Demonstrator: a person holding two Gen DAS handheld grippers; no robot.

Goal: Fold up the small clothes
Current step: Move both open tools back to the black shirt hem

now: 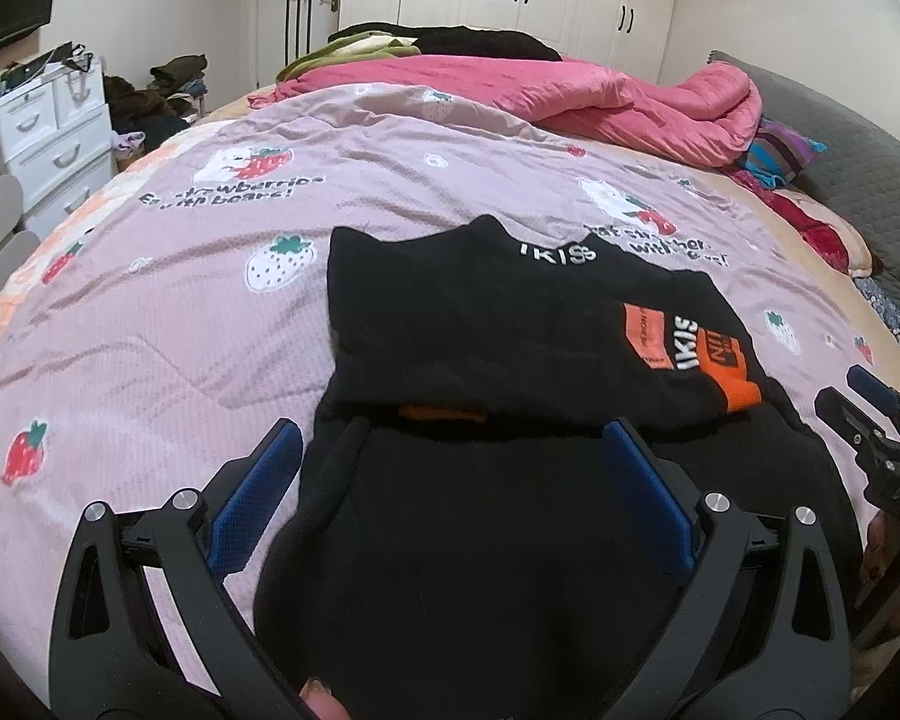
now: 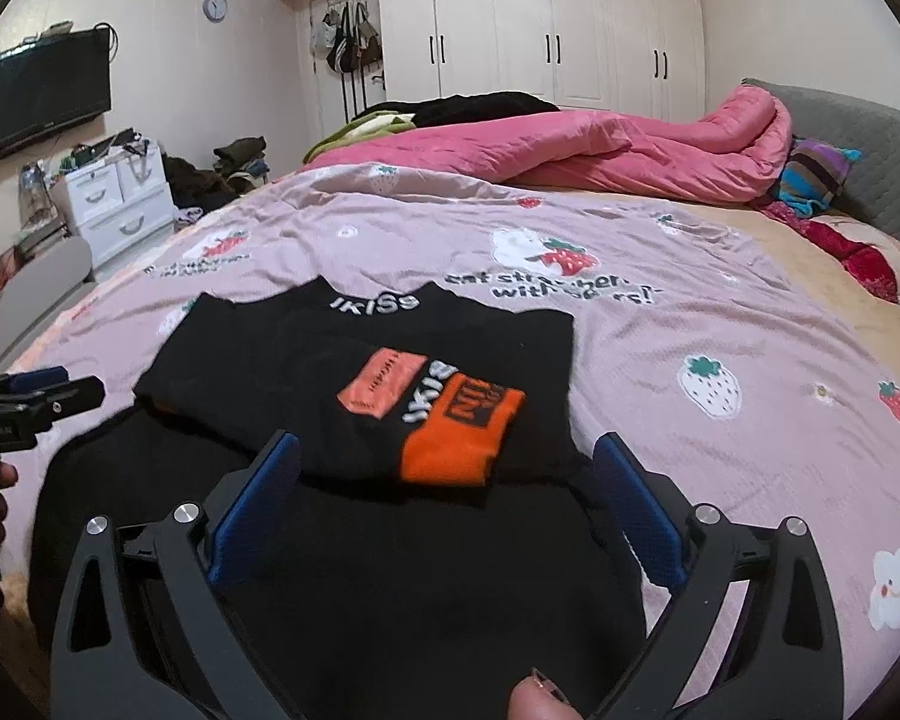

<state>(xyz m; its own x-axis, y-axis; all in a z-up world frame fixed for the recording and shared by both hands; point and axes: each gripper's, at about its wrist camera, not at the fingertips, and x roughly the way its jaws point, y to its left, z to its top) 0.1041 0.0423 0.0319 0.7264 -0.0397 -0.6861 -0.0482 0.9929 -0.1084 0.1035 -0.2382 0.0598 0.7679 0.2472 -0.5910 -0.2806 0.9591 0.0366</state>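
A small black garment [image 1: 486, 324] with white lettering and orange patches lies partly folded on the pink strawberry bedspread [image 1: 168, 324]; its sleeves are folded in over the body. It also shows in the right wrist view [image 2: 354, 384]. My left gripper [image 1: 453, 438] is open and empty above the garment's near black hem. My right gripper [image 2: 447, 450] is open and empty over the near hem, just before the orange cuff [image 2: 456, 444]. The right gripper shows at the right edge of the left view [image 1: 870, 402]; the left gripper shows at the left edge of the right view [image 2: 60, 387].
A pink quilt [image 2: 600, 156] is bunched at the far side of the bed by a grey headboard [image 2: 870, 162]. White drawers [image 2: 120, 204] and a wall TV [image 2: 42, 96] stand left. White wardrobes [image 2: 540, 24] line the back wall.
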